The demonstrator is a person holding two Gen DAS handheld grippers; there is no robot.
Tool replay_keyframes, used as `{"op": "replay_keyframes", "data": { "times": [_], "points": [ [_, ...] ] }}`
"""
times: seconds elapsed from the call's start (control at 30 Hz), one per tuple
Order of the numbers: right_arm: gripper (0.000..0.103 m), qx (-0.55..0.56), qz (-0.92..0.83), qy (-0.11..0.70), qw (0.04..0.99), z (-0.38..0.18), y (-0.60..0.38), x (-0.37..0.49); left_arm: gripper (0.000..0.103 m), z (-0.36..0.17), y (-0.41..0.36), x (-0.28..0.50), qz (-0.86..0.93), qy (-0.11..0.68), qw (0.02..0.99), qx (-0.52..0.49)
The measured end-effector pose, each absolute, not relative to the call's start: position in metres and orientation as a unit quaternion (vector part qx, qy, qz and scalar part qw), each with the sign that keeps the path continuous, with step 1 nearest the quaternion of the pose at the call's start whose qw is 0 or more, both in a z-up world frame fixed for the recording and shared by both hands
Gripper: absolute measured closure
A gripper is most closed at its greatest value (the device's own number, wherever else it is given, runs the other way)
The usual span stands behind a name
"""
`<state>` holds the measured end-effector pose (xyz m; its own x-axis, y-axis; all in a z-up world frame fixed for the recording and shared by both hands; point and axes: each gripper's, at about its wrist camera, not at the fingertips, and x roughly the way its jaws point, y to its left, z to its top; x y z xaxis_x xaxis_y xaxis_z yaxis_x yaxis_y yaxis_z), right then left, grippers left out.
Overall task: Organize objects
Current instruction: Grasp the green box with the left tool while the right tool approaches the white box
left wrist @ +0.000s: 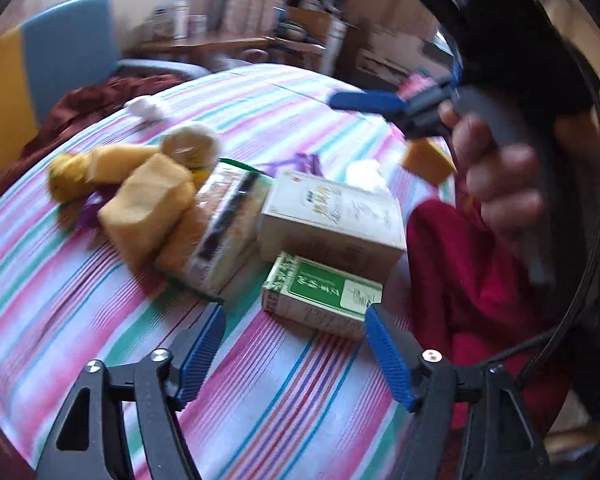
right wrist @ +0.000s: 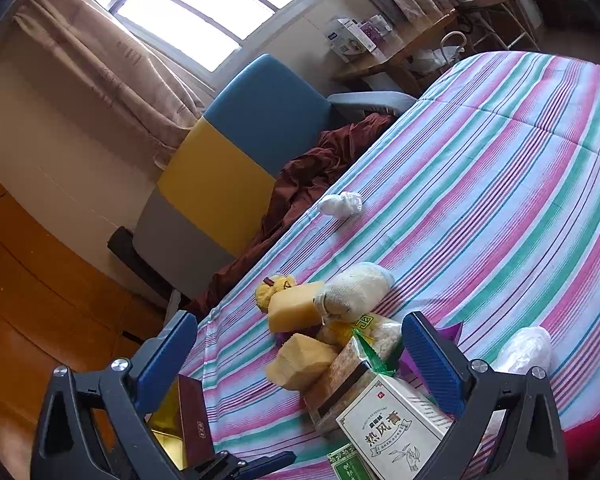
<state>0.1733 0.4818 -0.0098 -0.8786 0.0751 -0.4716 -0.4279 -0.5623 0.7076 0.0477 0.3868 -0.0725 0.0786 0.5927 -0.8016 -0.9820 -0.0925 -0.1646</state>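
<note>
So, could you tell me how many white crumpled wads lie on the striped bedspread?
2 white wads: one by the maroon cloth, one behind the beige box; more may be hidden.

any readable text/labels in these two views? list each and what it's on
"热风膏": large black characters on the front of the white box, right wrist view.
Small arched line above those characters: too small to read.
Green box: white characters on its green label, too blurred to read in either view.
Dark red booklet: small gold mark near its bottom edge, unreadable.
Boxes on the wooden shelf: print too small.
Snack packet: lettering not legible.
</note>
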Motion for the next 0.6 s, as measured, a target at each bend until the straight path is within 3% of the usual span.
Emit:
{"op": "replay_keyframes", "data": {
  "times": [0.03,0.27,0.6],
  "points": [
    [0.0,-0.197,0.86,0.448,0.144,-0.01,0.482,0.174,0.02,-0.076,0.389,0.049,0.62,0.27,0.631,-0.38],
    [0.0,-0.209,0.847,0.472,0.125,-0.021,0.488,0.171,0.019,-0.085,0.408,0.069,0.584,0.336,0.66,-0.331],
    [0.0,-0.226,0.839,0.472,0.146,-0.027,0.491,0.169,0.016,-0.096,0.407,0.062,0.625,0.279,0.631,-0.364]
  ]
}}
